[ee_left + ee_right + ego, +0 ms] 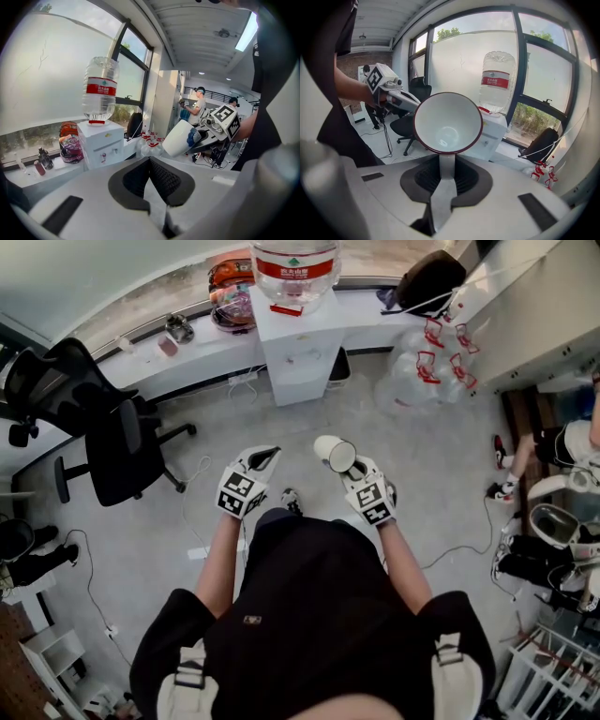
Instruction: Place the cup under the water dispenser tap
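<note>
A white cup with a dark red rim (334,453) hangs tilted on its side, mouth toward me, in my right gripper (349,467). In the right gripper view the cup (447,123) fills the centre, and my right gripper (446,163) is shut on its handle. My left gripper (267,456) hovers level with it to the left, its pads (161,180) together around nothing. The white water dispenser (295,348) with an upturned bottle (293,266) stands ahead across open floor. Its taps (104,157) show on its front face. From the left gripper view the cup (180,137) floats at right.
A black office chair (117,442) stands at left. A white counter (187,348) with bags and small items runs along the window behind the dispenser. Clear sacks of empty bottles (427,367) lie right of the dispenser. Cables trail on the floor (202,512). People stand in the background (199,103).
</note>
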`<state>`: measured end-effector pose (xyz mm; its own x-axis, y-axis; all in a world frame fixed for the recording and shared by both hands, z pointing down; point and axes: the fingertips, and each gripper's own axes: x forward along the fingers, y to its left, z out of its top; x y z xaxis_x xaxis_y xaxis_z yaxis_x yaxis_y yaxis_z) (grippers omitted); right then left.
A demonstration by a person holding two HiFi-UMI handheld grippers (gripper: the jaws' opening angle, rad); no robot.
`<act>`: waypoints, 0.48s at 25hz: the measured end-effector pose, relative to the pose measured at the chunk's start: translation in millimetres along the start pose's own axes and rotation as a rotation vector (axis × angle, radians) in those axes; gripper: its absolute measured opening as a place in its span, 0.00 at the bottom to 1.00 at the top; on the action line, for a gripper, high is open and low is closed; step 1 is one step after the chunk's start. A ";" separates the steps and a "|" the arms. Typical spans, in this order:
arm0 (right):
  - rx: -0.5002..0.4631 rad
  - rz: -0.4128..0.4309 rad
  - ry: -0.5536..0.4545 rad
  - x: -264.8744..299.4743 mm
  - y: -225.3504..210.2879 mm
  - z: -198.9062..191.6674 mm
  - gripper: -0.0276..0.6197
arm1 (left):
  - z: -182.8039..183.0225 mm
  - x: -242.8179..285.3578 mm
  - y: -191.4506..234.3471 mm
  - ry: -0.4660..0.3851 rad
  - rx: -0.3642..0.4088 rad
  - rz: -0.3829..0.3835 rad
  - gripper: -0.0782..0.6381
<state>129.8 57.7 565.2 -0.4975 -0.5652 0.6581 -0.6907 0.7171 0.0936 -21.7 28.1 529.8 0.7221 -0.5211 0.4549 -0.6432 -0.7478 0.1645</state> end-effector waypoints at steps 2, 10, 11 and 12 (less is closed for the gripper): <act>-0.014 0.003 0.010 7.6 0.7 -1.6 0.10 | -0.3 -1.0 8.1 -0.007 -0.004 0.003 0.10; -0.029 0.034 0.068 30.9 11.6 -4.1 0.10 | -10.8 -14.6 37.1 -0.012 -0.033 0.025 0.10; -0.032 0.037 0.071 34.2 12.5 -2.7 0.10 | -12.6 -16.6 41.1 -0.011 -0.039 0.028 0.10; -0.034 0.041 0.071 37.6 13.4 -0.6 0.10 | -14.4 -18.5 44.9 -0.009 -0.044 0.031 0.10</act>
<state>102.2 46.3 591.6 -0.4854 -0.5059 0.7131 -0.6521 0.7528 0.0902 -67.6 10.1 541.4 0.7038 -0.5476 0.4525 -0.6758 -0.7125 0.1888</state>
